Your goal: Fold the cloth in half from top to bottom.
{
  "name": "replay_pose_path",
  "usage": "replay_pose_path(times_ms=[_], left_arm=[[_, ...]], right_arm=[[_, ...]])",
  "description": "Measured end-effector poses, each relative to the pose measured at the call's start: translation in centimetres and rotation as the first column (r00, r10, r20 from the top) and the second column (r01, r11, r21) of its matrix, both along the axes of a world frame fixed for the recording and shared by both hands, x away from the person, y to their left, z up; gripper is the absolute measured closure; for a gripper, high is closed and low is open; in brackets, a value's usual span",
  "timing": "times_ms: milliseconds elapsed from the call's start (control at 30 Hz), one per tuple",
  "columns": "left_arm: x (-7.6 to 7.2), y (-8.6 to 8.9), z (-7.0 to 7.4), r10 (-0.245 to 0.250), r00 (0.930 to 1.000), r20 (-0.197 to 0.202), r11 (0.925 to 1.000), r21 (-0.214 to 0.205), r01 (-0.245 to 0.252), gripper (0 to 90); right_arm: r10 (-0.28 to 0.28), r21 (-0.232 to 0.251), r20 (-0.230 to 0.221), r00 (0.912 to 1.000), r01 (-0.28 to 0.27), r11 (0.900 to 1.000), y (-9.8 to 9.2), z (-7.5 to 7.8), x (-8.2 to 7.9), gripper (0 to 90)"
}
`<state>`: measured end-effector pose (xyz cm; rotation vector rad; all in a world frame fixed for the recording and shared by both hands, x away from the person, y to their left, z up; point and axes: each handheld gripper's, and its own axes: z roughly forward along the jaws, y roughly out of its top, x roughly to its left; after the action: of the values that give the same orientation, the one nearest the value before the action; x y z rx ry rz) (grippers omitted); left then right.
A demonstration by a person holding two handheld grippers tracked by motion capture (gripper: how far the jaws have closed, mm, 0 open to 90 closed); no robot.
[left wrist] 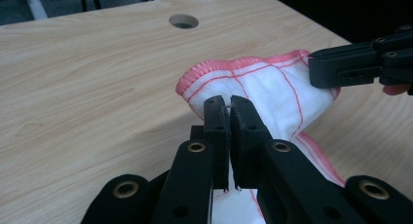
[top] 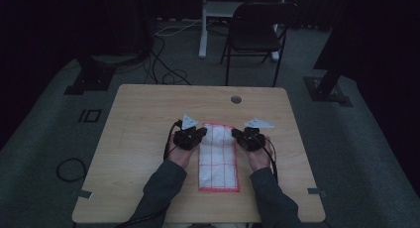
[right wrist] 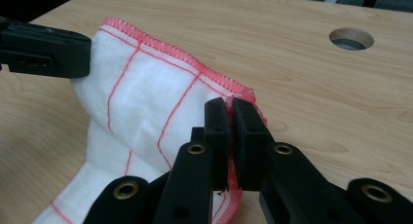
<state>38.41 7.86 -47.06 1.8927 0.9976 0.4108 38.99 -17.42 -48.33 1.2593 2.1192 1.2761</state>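
Both forearms reach forward side by side. The left gripper [top: 202, 132] and the right gripper [top: 235, 133] face each other across the cloth [top: 218, 163], jaws clamped on its far corners.

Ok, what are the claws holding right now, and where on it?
Both hold the white cloth with red grid lines: left claw pinches its far left corner, right claw its far right corner.

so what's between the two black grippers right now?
The lifted far end of the white cloth with red grid lines spans from left gripper to right gripper, each shut on a corner; clearest in the high view.
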Motion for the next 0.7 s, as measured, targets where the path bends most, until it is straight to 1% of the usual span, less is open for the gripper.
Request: replay_pose_path(times_ms=[133,300,467,567,667,700], left_arm=[[-0.8,0.2,0.5,-0.003,0.9999,0.014,0.9999,-0.013,0.003,87.2],[-2.1,0.5,0.9,-0.015,0.9995,0.027,0.9996,-0.022,0.016,87.1],[-3.4,0.8,0.6,-0.021,0.9995,0.025,0.9996,-0.020,0.021,87.0],[-4.1,1.0,0.2,-0.024,0.9995,0.020,0.9994,-0.026,0.024,87.0],[-4.8,1.2,-0.3,-0.028,0.9995,0.012,0.9993,-0.026,0.028,87.0],[-4.8,1.2,-0.3,-0.028,0.9995,0.012,0.9993,-0.026,0.028,87.0]], right_arm=[[0.009,0.008,0.020,0.9998,-0.009,0.9999,-0.1,0.7,-0.7,86.6],[0.025,0.013,0.034,0.9991,-0.026,0.9996,0.0,1.5,-1.9,86.6],[0.044,0.011,0.039,0.9983,-0.044,0.9990,0.0,1.5,-3.2,86.6],[0.055,0.009,0.037,0.9978,-0.055,0.9984,0.1,1.3,-4.1,86.6],[0.062,0.007,0.034,0.9975,-0.062,0.9980,0.0,1.1,-4.6,86.6],[0.063,0.008,0.033,0.9975,-0.063,0.9980,0.0,1.0,-4.8,86.6]])
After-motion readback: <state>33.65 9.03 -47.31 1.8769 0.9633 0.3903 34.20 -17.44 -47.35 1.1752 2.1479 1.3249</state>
